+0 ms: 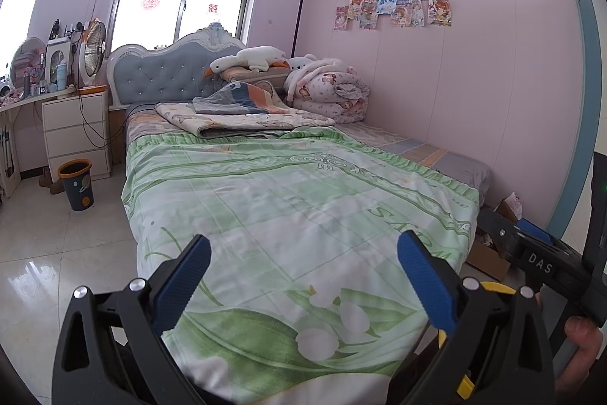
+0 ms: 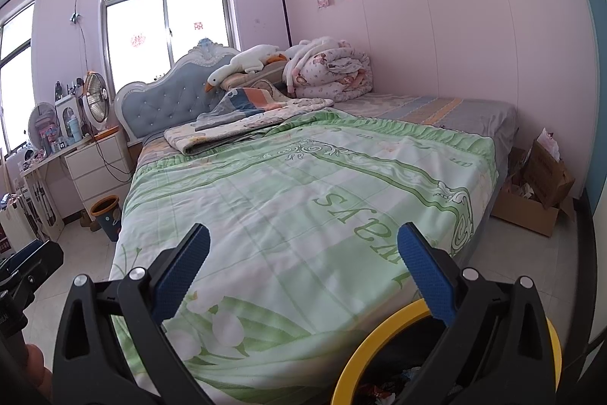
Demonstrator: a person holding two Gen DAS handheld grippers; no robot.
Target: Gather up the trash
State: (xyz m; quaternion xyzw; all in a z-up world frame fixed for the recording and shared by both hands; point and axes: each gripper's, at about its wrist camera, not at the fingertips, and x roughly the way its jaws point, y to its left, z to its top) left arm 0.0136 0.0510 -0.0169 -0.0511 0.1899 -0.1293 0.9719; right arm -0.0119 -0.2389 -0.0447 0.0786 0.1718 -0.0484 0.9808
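My left gripper (image 1: 303,255) is open and empty, held above the foot of the bed with its green floral quilt (image 1: 288,200). My right gripper (image 2: 303,251) is open and empty over the same quilt (image 2: 303,185). A yellow-rimmed bin (image 2: 379,340) with some wrappers inside stands at the bed's foot, under my right gripper's right finger; its rim also shows in the left wrist view (image 1: 497,288). A dark trash can with an orange rim (image 1: 77,185) stands on the floor left of the bed, also in the right wrist view (image 2: 107,217). No loose trash shows on the bed.
A white drawer unit (image 1: 77,133) and a desk with fan (image 1: 93,54) and mirror line the left wall. Folded blankets (image 1: 242,116), a bundled quilt and a plush goose (image 1: 246,59) lie at the headboard. An open cardboard box (image 2: 538,192) with scraps sits by the right wall.
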